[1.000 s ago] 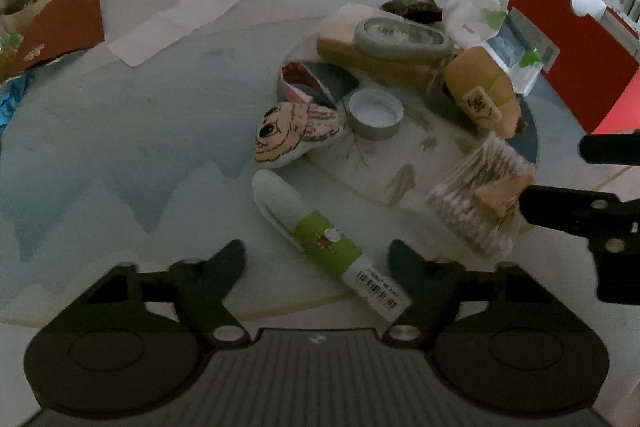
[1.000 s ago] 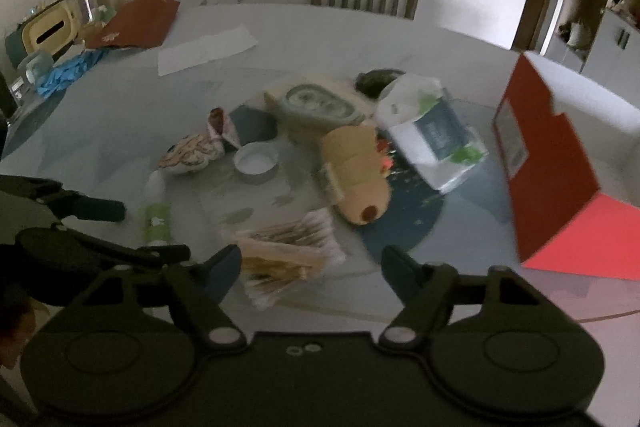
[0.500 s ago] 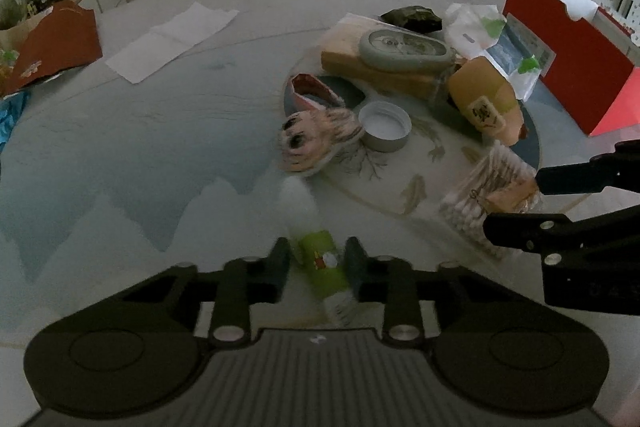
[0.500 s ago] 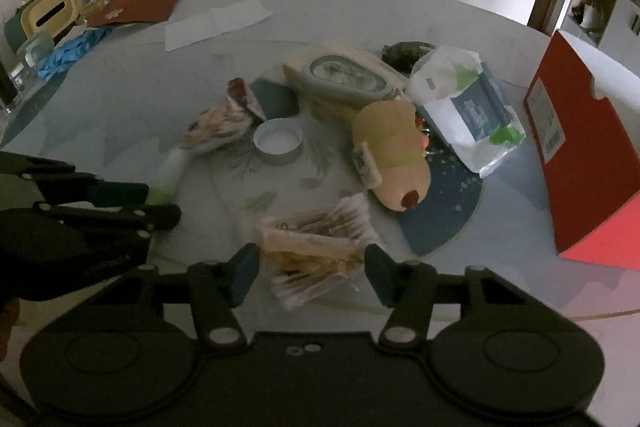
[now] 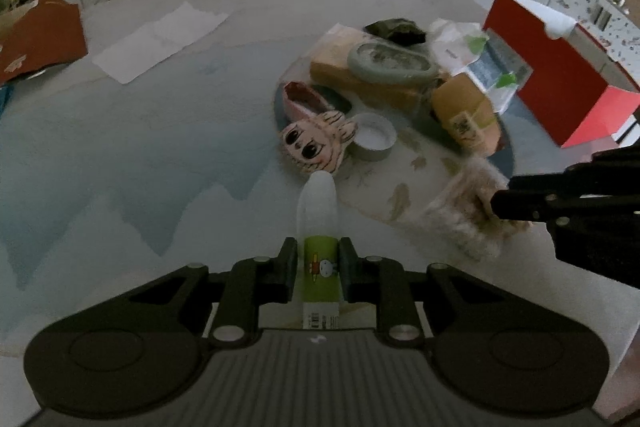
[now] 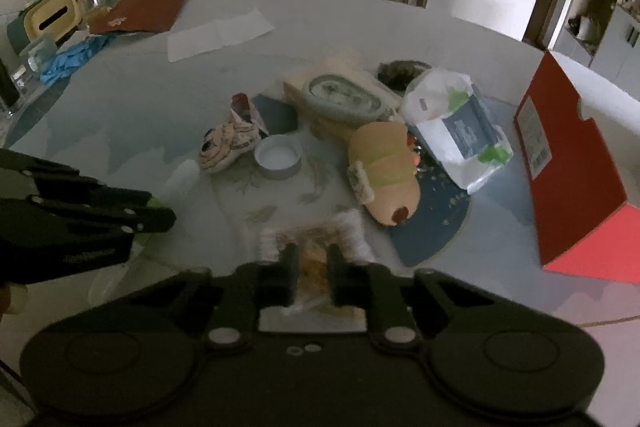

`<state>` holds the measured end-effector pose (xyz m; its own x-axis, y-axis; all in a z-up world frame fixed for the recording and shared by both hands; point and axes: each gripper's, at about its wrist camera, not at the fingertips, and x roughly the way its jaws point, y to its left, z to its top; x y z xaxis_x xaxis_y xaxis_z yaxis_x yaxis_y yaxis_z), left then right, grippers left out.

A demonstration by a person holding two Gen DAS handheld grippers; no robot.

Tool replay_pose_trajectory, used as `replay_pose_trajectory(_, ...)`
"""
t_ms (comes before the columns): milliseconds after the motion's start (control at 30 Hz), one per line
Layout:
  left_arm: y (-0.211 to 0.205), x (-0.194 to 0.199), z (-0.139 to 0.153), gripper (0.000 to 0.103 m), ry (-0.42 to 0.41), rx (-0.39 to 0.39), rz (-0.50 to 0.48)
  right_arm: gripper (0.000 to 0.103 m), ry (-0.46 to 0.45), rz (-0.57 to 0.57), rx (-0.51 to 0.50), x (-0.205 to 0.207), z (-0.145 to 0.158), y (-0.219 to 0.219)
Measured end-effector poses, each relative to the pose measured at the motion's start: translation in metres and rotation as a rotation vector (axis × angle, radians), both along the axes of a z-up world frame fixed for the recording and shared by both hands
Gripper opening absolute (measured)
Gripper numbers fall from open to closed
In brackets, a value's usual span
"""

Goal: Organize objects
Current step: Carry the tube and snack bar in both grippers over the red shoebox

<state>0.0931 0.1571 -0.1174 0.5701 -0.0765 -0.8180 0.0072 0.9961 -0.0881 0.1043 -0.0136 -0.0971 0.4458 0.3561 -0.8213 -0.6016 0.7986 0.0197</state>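
Currently: left gripper [image 5: 318, 259] clamped on green-labelled white plastic tube [image 5: 319, 227], low over round pale table [image 5: 160, 131]. Right gripper [image 6: 312, 263] closing, pads pinching clear cotton-swab packet [image 6: 316, 247] at front table edge.

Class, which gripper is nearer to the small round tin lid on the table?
Neither clearly. The left gripper, clamping the green tube, and the right gripper, closing on the cotton swab pack, sit similarly short of the lid.

I can't read any lettering: the green tube [image 5: 319, 267] bears a cartoon figure and barcode, the red box [image 6: 538, 143] a blurred label.
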Motion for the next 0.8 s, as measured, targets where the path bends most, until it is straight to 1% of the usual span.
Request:
replay_pose_trajectory(67,0.0,0.0,0.002,0.02,-0.005,-0.005,0.0,0.017,0.018,-0.001,-0.012,0.001,-0.003,0.0)
replay_pose_trajectory(133,0.001,0.001,0.002,0.02,-0.006,-0.012,0.003,0.027,0.004,0.0,-0.021,-0.002,-0.002,-0.001)
replay_pose_trajectory(167,0.002,0.001,0.002,0.02,-0.007,-0.014,0.002,0.028,-0.005,0.005,-0.026,-0.004,0.0,-0.001)
replay_pose_trajectory(200,0.002,0.001,0.002,0.02,-0.007,-0.016,0.0,0.032,-0.016,0.013,-0.029,-0.005,0.002,-0.002)
replay_pose_trajectory(233,0.002,0.001,0.002,0.02,-0.009,-0.016,-0.001,0.04,-0.027,0.023,-0.03,-0.007,0.004,-0.003)
replay_pose_trajectory(267,0.002,0.001,0.002,0.02,-0.009,-0.018,-0.005,0.044,-0.033,0.034,-0.032,-0.009,0.005,-0.006)
replay_pose_trajectory(300,0.002,0.001,0.002,0.02,-0.006,-0.021,-0.009,0.054,-0.033,0.046,-0.037,-0.01,0.005,-0.009)
replay_pose_trajectory(333,0.001,0.001,0.001,0.02,-0.004,-0.023,-0.012,0.057,-0.027,0.055,-0.044,-0.01,0.004,-0.012)
replay_pose_trajectory(467,0.001,0.0,-0.001,0.02,0.007,-0.035,-0.021,0.056,0.008,0.088,-0.099,-0.01,-0.011,-0.018)
replay_pose_trajectory(567,0.001,0.0,-0.003,0.02,0.011,-0.039,-0.027,0.056,0.05,0.144,-0.124,-0.012,-0.02,-0.02)
replay_pose_trajectory(667,0.001,-0.001,-0.003,0.02,0.013,-0.041,-0.037,0.055,0.043,0.201,-0.155,-0.015,-0.023,-0.02)
replay_pose_trajectory(733,0.001,-0.001,-0.004,0.02,0.016,-0.046,-0.042,0.051,0.039,0.223,-0.183,-0.014,-0.028,-0.02)
replay_pose_trajectory(800,0.001,-0.001,-0.003,0.02,0.018,-0.048,-0.046,0.048,0.044,0.225,-0.179,-0.011,-0.03,-0.021)
